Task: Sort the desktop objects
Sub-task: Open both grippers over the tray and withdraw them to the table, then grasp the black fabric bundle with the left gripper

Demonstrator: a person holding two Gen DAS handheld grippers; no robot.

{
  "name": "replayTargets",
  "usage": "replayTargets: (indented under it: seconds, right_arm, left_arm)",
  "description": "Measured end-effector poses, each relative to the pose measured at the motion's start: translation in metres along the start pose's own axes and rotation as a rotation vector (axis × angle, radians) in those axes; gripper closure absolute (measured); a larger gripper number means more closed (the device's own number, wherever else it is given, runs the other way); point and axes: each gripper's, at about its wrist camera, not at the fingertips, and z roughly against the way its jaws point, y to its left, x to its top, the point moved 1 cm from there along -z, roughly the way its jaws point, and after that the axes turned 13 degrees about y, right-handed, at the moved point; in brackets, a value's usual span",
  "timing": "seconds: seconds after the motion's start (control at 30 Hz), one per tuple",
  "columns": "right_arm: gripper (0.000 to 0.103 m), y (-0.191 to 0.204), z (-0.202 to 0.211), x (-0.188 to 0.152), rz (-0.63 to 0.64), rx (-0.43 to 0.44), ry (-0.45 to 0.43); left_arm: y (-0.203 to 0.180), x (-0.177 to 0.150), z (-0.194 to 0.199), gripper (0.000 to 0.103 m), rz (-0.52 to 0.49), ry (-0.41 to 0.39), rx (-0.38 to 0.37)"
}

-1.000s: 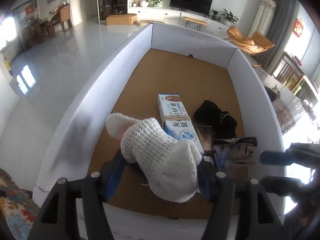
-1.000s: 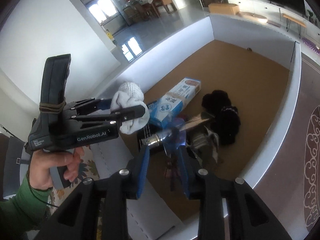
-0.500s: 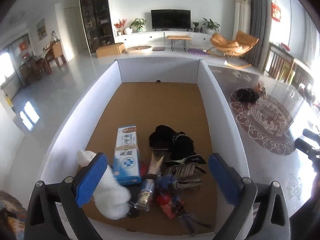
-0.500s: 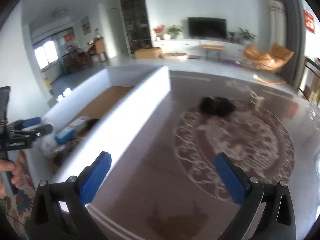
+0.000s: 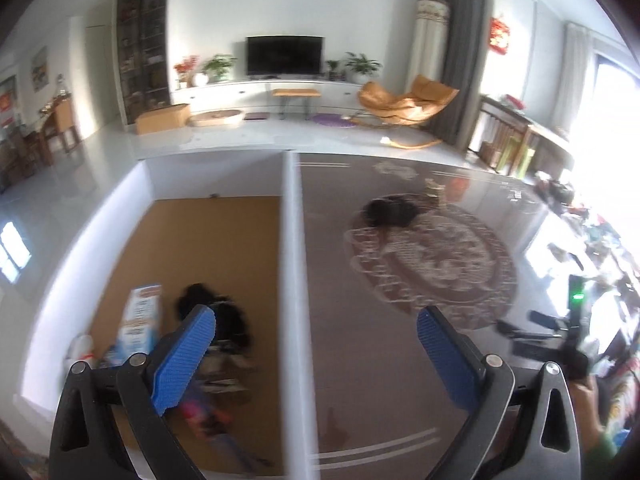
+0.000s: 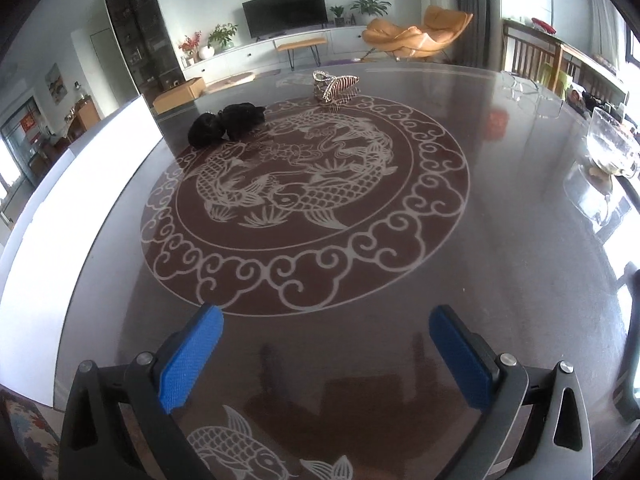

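Dark glass table point(image 6: 520, 280) fills everything ahead of the right gripper point(image 6: 326, 356). White-walled box point(image 5: 290, 280) sits under the left gripper point(image 5: 316, 356). Black cloth bundle point(image 6: 226, 122) far ahead-left, silver hair clip point(image 6: 334, 85) beyond. Both claws wide open, empty.

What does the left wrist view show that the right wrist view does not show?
Only the left wrist view shows inside the white box: the blue and white carton, a black bundle, other blurred items, plus the right tool. Only the right wrist view shows the glass bowl and the fish pattern sharply. Both share the black item on the table, the small metallic ornament and open tools holding nothing.
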Motion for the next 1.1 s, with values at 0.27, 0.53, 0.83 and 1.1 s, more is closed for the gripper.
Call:
replayTargets:
  seconds: [0.27,0.53,0.83,1.1]
  right_arm:
    - [0.0,0.002,-0.028,0.011,0.08,-0.1,0.032]
    - [0.0,-0.002,-0.036,0.011,0.074,-0.099,0.028]
    - [0.0,-0.003,-0.036,0.01,0.064,-0.095,0.017]
    - [0.0,-0.003,-0.036,0.01,0.065,-0.096,0.016]
  left_arm:
    - [-0.106,-0.009,-0.054,0.0,-0.189,0.104,-0.103]
    - [-0.121,-0.018,-0.136,0.0,-0.151,0.187,-0.052]
    - [-0.094,-0.015,-0.184,0.0,-0.063,0.223,-0.022]
    - [-0.098,-0.012,-0.197,0.0,-0.121,0.214,0.038]
